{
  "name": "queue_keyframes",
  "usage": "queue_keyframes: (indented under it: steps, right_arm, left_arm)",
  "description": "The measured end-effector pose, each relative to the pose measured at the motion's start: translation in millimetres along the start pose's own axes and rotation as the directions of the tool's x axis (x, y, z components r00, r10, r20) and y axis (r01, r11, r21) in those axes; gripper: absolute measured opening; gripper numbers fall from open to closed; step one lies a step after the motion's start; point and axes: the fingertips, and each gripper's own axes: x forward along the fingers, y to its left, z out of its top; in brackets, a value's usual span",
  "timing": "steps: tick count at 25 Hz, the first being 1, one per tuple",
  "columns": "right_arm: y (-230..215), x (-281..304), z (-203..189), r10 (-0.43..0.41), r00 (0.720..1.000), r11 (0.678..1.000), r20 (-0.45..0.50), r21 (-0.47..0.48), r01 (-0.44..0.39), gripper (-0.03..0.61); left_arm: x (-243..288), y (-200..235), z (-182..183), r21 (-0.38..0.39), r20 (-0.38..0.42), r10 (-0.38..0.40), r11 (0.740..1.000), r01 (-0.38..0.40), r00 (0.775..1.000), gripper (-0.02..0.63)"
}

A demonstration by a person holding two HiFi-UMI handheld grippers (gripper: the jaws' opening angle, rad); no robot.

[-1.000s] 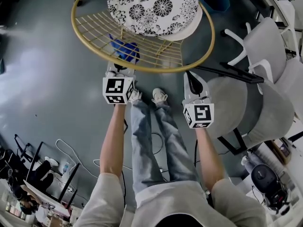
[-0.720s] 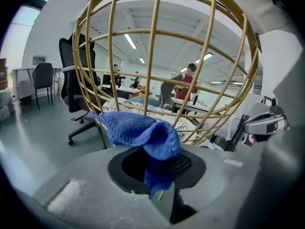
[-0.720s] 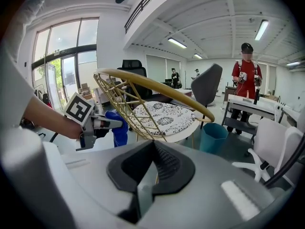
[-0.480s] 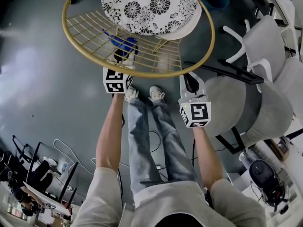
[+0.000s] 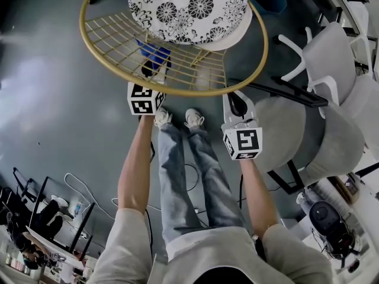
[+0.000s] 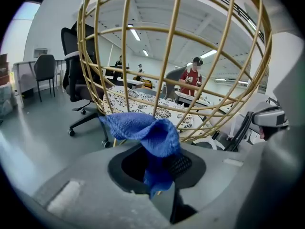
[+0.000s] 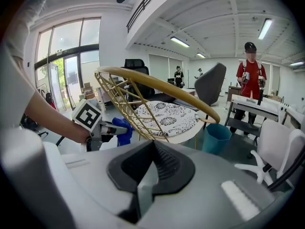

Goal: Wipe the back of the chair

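Up against the gold wire chair back [image 5: 183, 92], the left gripper [image 5: 151, 71] has pushed forward, jaws clamped on the blue cloth [image 6: 143, 130], so wiping looks underway. Right gripper [image 5: 235, 104] hangs near the rim, closed and empty.

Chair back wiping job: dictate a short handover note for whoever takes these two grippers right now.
Left gripper: shut on the blue cloth, which it holds up at the chair's gold wire back, left of centre. Whether the cloth touches the wires is unclear.
Right gripper: shut, nothing between the jaws, just outside the rim on the right.
The patterned seat cushion lies beyond the back.
Done: cloth picked up and brought to the back. How much has been wiped can't be seen.
Left: probably run the cloth across the wires and around the rim.
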Motion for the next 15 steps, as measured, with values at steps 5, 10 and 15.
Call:
queue_keyframes:
  steps: [5, 10, 15]
  right_arm:
    - [1.1, -3.2, -0.5, 0.005, 1.000, 1.000, -0.001, -0.009, -0.005, 0.000]
    - [6.7, -8.1, 4.9, 0.016, 1.000, 1.000, 0.004, -0.020, -0.016, 0.000]
    - [19.3, -13.5, 12.1, 0.034, 0.999, 0.999, 0.007, -0.033, -0.033, 0.000]
  left_arm:
    - [-38.7, 2.1, 7.9, -0.023, 0.060, 0.034, 0.999, -0.033, 0.998, 0.080]
    - [-93.8, 0.7, 9.7, -0.023, 0.102, 0.081, 0.997, -0.079, 0.991, 0.080]
    - [-147.8, -0.2, 13.3, -0.009, 0.130, 0.129, 0.992, -0.129, 0.983, 0.080]
